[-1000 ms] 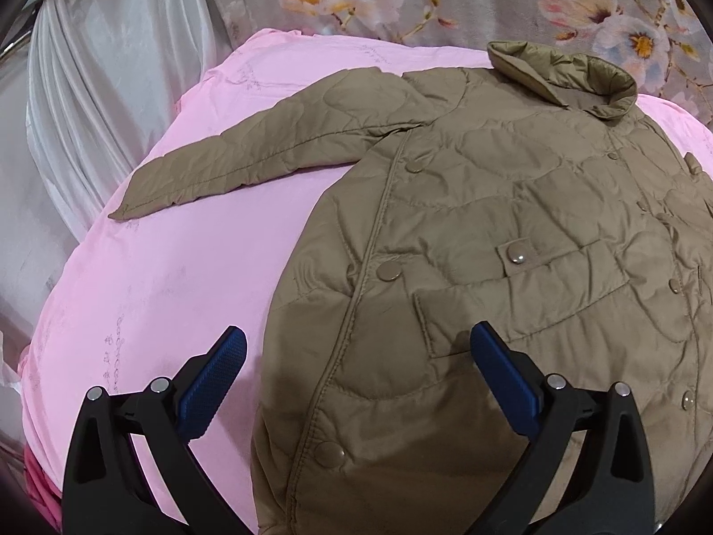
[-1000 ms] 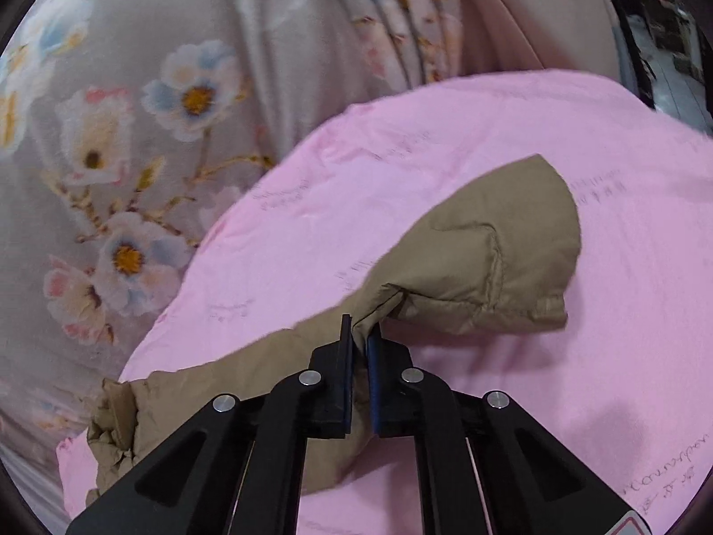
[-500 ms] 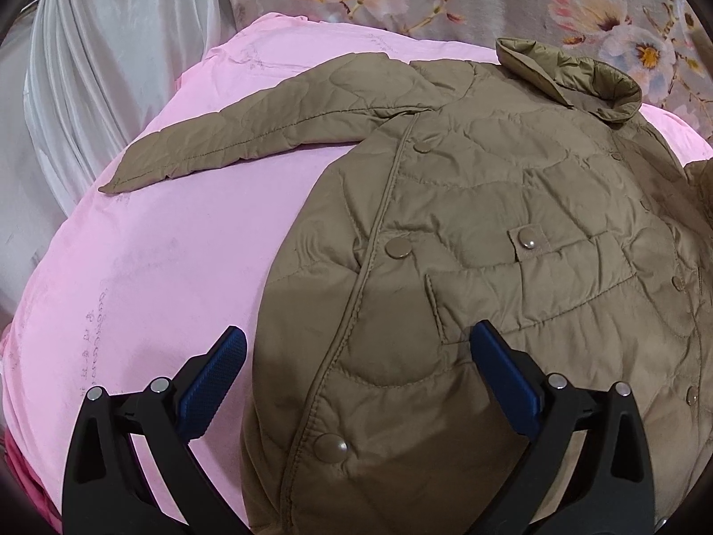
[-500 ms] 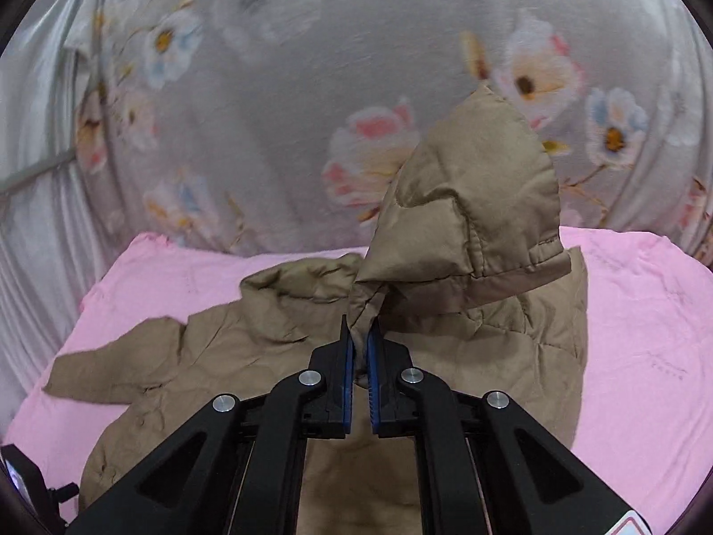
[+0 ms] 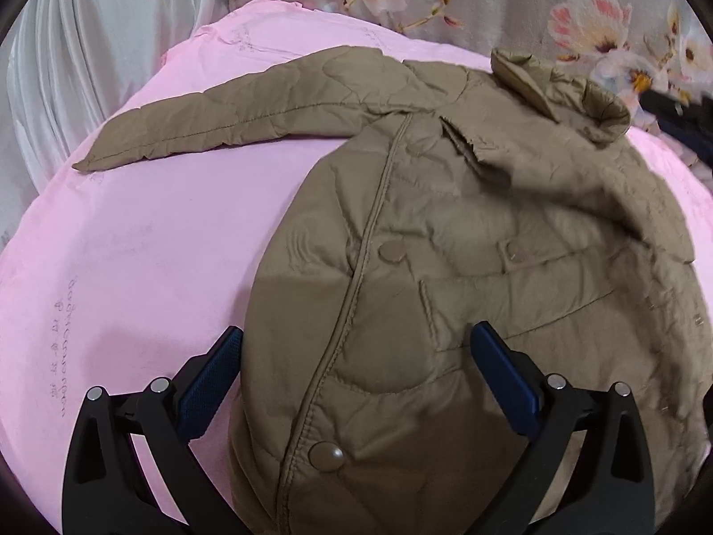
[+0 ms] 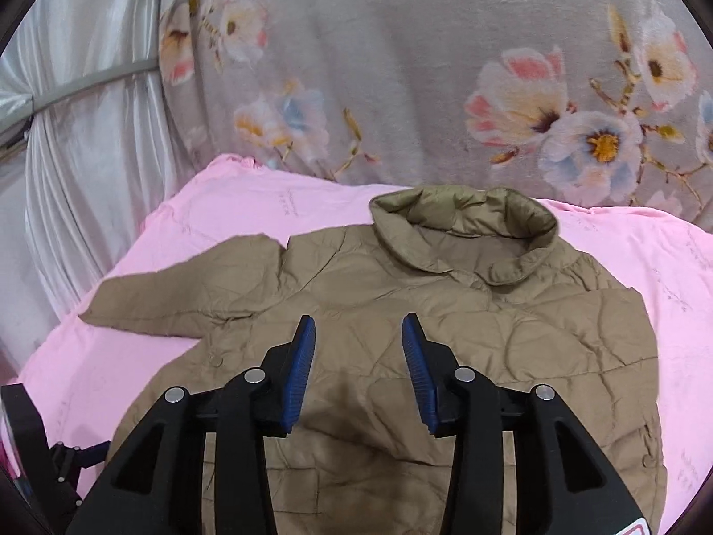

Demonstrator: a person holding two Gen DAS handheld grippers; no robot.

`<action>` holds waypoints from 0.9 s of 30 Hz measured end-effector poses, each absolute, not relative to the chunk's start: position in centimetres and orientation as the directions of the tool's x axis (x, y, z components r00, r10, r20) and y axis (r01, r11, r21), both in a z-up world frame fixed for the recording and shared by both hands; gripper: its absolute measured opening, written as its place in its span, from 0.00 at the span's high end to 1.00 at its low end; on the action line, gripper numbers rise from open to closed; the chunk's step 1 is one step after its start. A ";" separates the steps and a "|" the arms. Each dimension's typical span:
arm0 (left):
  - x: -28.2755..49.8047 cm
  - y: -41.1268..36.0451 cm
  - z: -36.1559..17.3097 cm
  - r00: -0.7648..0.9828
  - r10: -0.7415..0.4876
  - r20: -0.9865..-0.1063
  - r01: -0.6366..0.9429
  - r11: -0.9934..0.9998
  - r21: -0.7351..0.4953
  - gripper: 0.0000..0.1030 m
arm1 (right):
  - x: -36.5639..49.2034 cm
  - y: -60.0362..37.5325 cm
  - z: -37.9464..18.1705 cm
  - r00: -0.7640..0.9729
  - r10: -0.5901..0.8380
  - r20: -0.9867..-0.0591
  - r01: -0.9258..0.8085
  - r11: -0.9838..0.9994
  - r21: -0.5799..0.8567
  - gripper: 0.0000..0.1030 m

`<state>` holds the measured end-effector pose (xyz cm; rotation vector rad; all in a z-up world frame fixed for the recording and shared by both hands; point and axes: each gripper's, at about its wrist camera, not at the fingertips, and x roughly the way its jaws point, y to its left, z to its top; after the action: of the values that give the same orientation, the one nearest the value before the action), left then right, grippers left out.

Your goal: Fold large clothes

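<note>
The right tongs (image 6: 358, 368) hang above the middle of the jacket (image 6: 401, 334), their blue pads spreading apart with nothing between them. The sleeve (image 6: 579, 325) on that side lies folded in across the jacket's chest, free of any grip, so I take that fold as done.

The left tongs (image 5: 356, 383) stand wide open over the jacket's near hem, one pad above the pink bed cover (image 5: 133, 267), the other above the quilted front. They press on nothing.

What the next move turns on, as I judge it, is the other sleeve (image 5: 231, 120). It is stretched out flat on the bed, running from the shoulder away towards the bed's left edge by the white curtain (image 5: 89, 44), its cuff pointing outward and slightly nearer. Its long axis lies crosswise to the way the left tongs point, up and to their left. The left tongs are plainly the nearer pair; the right tongs would have to cross the whole jacket to reach it.

The jacket lies front up in the middle of the bed, collar (image 6: 463, 232) towards the far edge below the flowered blanket (image 6: 445, 67).
</note>
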<state>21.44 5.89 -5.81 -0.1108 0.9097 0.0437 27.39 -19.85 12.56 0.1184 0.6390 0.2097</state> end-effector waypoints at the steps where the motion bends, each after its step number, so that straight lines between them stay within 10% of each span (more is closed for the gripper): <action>1: 21.6 6.1 -5.2 0.621 -0.030 -0.783 -0.079 0.992 -0.101 0.05 | 27.3 -20.3 12.7 0.786 0.224 -0.577 -0.143 0.973 0.183 0.60; 16: 32.9 1.4 -4.4 0.477 -0.380 -0.793 0.014 0.905 -0.425 0.06 | 24.5 -41.3 5.3 0.703 0.148 -0.696 0.333 0.796 0.506 0.53; 18: 33.4 0.4 -4.5 0.478 -0.381 -0.791 0.037 0.909 -0.416 0.18 | 24.5 -42.7 3.9 0.694 0.173 -0.699 0.365 0.752 0.549 0.53; 23: 34.2 -1.0 -3.4 0.499 -0.339 -0.798 0.076 0.934 -0.349 0.93 | 25.7 -44.5 2.3 0.704 0.224 -0.673 0.385 0.677 0.628 0.53; 25: 34.6 -1.1 -2.3 0.522 -0.341 -0.782 0.102 0.935 -0.340 0.97 | 26.5 -44.7 2.2 0.706 0.224 -0.672 0.388 0.671 0.632 0.60; 27: 34.6 -1.2 -0.2 0.580 -0.321 -0.749 0.133 0.944 -0.301 0.98 | 27.4 -44.6 2.6 0.710 0.221 -0.668 0.379 0.680 0.628 0.89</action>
<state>34.65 -1.24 -0.18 -0.2224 0.9161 -0.2674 27.35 -44.64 2.65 0.8413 0.7997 -0.1007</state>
